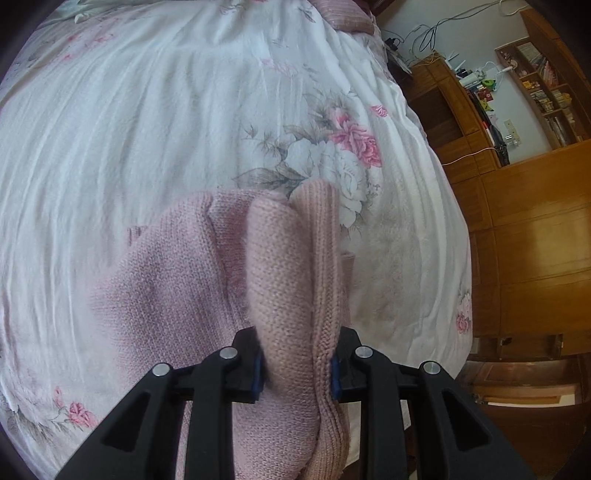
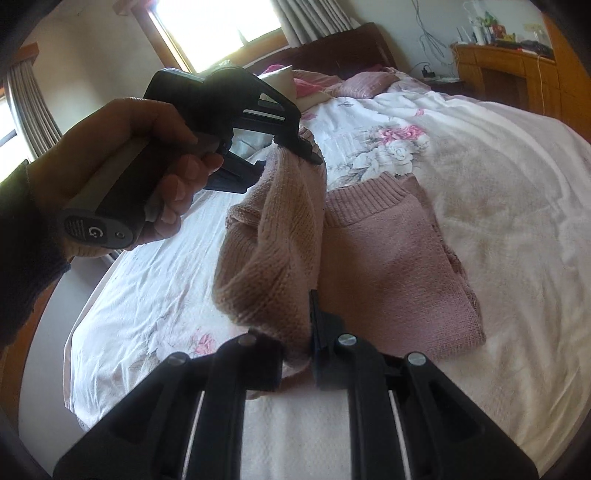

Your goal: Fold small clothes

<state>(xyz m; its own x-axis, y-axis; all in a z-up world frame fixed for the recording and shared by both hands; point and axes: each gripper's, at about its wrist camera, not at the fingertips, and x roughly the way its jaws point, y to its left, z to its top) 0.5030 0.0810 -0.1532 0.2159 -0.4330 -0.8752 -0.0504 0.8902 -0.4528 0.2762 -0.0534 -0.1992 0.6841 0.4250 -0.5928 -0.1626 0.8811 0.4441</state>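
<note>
A small pink knitted sweater (image 2: 388,266) lies on the bed, its ribbed neck facing the pillows. One side of it is lifted off the cover as a bunched strip (image 2: 273,236). My left gripper (image 1: 297,373) is shut on a thick fold of the sweater (image 1: 288,280). The right wrist view shows that same left gripper (image 2: 295,147) held by a hand (image 2: 122,162), pinching the far end of the strip. My right gripper (image 2: 295,339) is shut on the near end of it. The rest of the sweater stays flat on the bedspread.
The bed carries a white floral bedspread (image 1: 147,129) with pink pillows (image 2: 365,85) at its head. Wooden cabinets and shelves (image 1: 535,221) stand along the bed's right side. A window with curtains (image 2: 221,29) is behind the headboard.
</note>
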